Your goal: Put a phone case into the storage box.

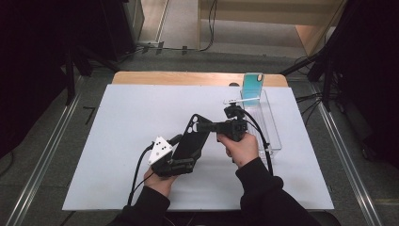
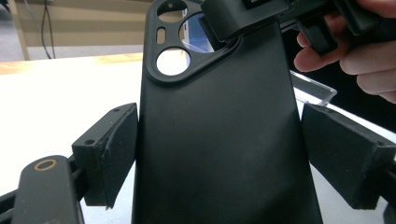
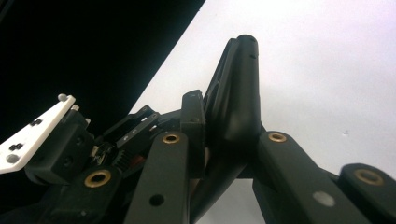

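A black phone case [image 1: 190,139] with a camera cutout is held tilted above the white table cover [image 1: 117,122]. My left gripper [image 1: 181,162] grips its lower part, pads [image 2: 109,149] pressing on the two long sides of the phone case [image 2: 219,130]. My right gripper [image 1: 201,126] comes in from the right and is shut on the case's top end beside the cutout. In the left gripper view the right gripper [image 2: 229,23] bites the rim at the lens holes. The right gripper view shows my right gripper [image 3: 224,135] pinching the thin edge of the phone case [image 3: 240,84].
A clear plastic rack [image 1: 270,127] lies at the table's right side. A teal phone case [image 1: 252,84] stands upright at its far end. A wooden table edge [image 1: 188,77] runs along the back. Cables trail from both grippers toward the person.
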Tool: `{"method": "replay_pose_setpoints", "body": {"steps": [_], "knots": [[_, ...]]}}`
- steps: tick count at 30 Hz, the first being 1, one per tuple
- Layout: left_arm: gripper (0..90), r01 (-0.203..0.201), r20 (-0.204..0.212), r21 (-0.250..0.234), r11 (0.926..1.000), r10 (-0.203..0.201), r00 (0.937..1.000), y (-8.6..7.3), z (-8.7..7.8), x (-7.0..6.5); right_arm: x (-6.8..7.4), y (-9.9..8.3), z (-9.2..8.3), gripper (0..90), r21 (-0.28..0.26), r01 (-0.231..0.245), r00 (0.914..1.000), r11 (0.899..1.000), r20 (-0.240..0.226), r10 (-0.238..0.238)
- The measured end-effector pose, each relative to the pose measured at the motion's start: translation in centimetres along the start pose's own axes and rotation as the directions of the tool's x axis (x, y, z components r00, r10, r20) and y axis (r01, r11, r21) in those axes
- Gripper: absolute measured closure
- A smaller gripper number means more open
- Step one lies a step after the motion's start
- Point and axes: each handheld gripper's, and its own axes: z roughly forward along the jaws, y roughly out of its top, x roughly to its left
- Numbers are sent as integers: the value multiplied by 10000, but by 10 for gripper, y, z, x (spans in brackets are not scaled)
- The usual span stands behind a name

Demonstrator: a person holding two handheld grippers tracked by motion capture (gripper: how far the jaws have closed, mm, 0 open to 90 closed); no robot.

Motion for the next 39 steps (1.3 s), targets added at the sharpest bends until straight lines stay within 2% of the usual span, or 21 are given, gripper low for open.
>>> {"method": "replay_pose_setpoints", "body": {"steps": [11,18,23,28,30,37,39], "knots": [[131,-90,198,93,9999,88,9998,1,1,-1,3,1,-3,800,152,85,9998,9998,-197,-82],[126,-336,-80,842,9959,344,9994,8,5,-6,9,1,-2,825,309,339,9990,9989,-297,-330],[120,-144,48,1099,9938,139,9999,11,5,-5,10,2,-4,825,266,410,9986,9988,-331,-401],[119,-209,36,1482,9887,206,9998,13,5,-5,12,2,-7,826,186,577,9983,9982,-139,-574],[120,-162,-1,1611,9868,164,9999,14,5,-5,13,2,-8,826,144,760,9970,9970,141,-762],[123,85,-29,2050,9787,-81,10000,16,4,3,16,1,-10,825,174,1323,9874,9911,853,-1333],[136,196,51,2296,9731,-213,9998,16,5,5,17,0,-9,825,226,1542,9820,9878,1065,-1557]]}}
